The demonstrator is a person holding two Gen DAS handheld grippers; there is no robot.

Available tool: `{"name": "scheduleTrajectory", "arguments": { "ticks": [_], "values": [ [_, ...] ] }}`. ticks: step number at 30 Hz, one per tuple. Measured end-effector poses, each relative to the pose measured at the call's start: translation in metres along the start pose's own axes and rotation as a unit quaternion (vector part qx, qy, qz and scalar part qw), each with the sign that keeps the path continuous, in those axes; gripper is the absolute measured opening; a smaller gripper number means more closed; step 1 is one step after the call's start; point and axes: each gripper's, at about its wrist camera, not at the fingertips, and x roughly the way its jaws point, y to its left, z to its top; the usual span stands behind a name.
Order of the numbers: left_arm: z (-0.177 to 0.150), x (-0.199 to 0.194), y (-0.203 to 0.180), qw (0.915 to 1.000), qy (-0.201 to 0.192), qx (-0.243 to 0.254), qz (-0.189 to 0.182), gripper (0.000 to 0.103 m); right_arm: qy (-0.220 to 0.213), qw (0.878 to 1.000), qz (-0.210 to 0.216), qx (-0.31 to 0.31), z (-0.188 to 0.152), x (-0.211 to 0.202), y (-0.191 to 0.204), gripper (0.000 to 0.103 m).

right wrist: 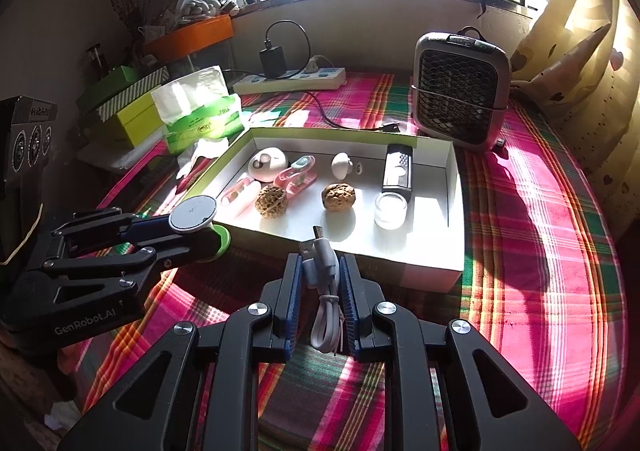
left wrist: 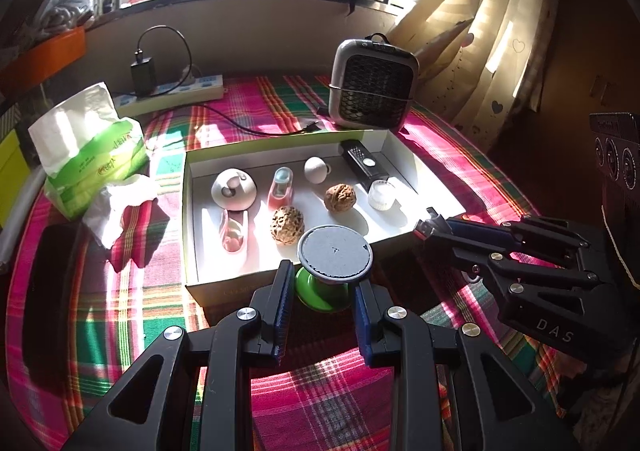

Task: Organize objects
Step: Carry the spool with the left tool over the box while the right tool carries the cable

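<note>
Left gripper (left wrist: 326, 283) clamping the green-based round stand (left wrist: 334, 257), fingers (left wrist: 280, 307) pinched on its green base, grey disc top facing up, hovering just over the near wall of the white tray box (left wrist: 192, 251). Right gripper (right wrist: 320, 271) gripping a coiled white USB cable (right wrist: 322, 263), fingers (right wrist: 292, 291) closed tight on the bundle, plug end sticking up toward the tray's near edge. Sitting inside the tray: two walnuts (left wrist: 287, 223), pink clips (left wrist: 280, 189), a white dome piece (left wrist: 234, 189), black remote (left wrist: 364, 165), small clear jar (left wrist: 381, 194). Resting on the plaid-covered worktop (left wrist: 320, 391) around the tray: tissue pack (left wrist: 96, 159), small heater (left wrist: 372, 85), power strip (left wrist: 172, 91).
</note>
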Motion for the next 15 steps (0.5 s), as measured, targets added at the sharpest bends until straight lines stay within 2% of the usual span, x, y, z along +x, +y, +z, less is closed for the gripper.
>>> {"name": "scheduleTrajectory", "arguments": {
  "ticks": [15],
  "values": [
    [0.023,0.013,-0.006,0.9998,-0.005,0.009,-0.015,0.025,-0.005,0.999,-0.022,0.023,0.023,0.005,-0.025,0.02]
  ]
}}
